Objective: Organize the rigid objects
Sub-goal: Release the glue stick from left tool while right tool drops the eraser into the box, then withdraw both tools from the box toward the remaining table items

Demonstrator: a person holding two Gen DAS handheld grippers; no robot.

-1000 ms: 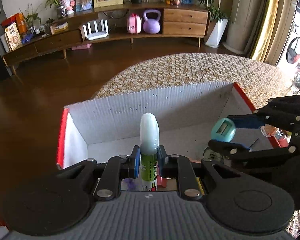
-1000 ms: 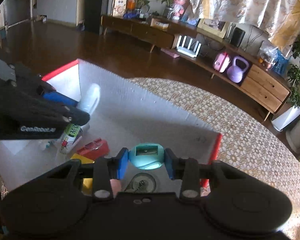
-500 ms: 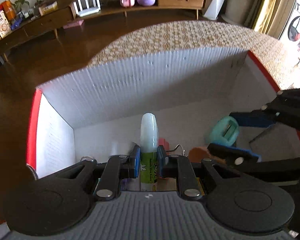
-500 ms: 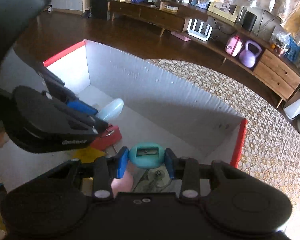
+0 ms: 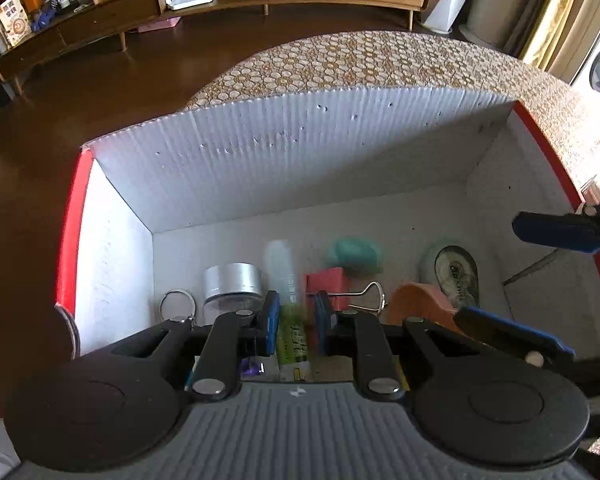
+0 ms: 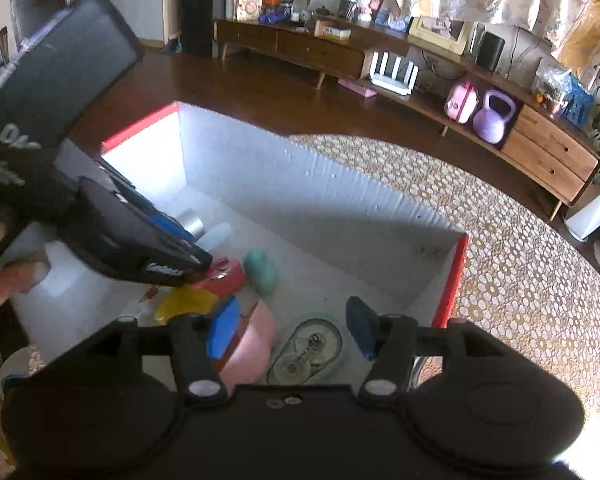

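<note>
A white box with red rims (image 5: 260,148) stands on the patterned table. My left gripper (image 5: 294,320) is open over it; the green-and-white glue stick (image 5: 286,280) lies blurred between and below its pads. My right gripper (image 6: 292,330) is open wide and empty. The teal sharpener (image 6: 262,266) lies blurred on the box floor, also seen in the left wrist view (image 5: 356,254). The right gripper's blue pads show at the right of the left wrist view (image 5: 556,228).
In the box lie a silver-lidded jar (image 5: 230,284), a key ring (image 5: 176,306), a red block (image 5: 326,282), a pink object (image 6: 248,344), a yellow piece (image 6: 184,304) and an oval clear case (image 6: 308,350). The box's far wall (image 6: 320,200) rises ahead; table cloth (image 6: 520,260) lies right.
Both grippers have opened over the box. The glue stick has left the left pads and the teal sharpener has left the right pads; both have dropped onto the box floor.
</note>
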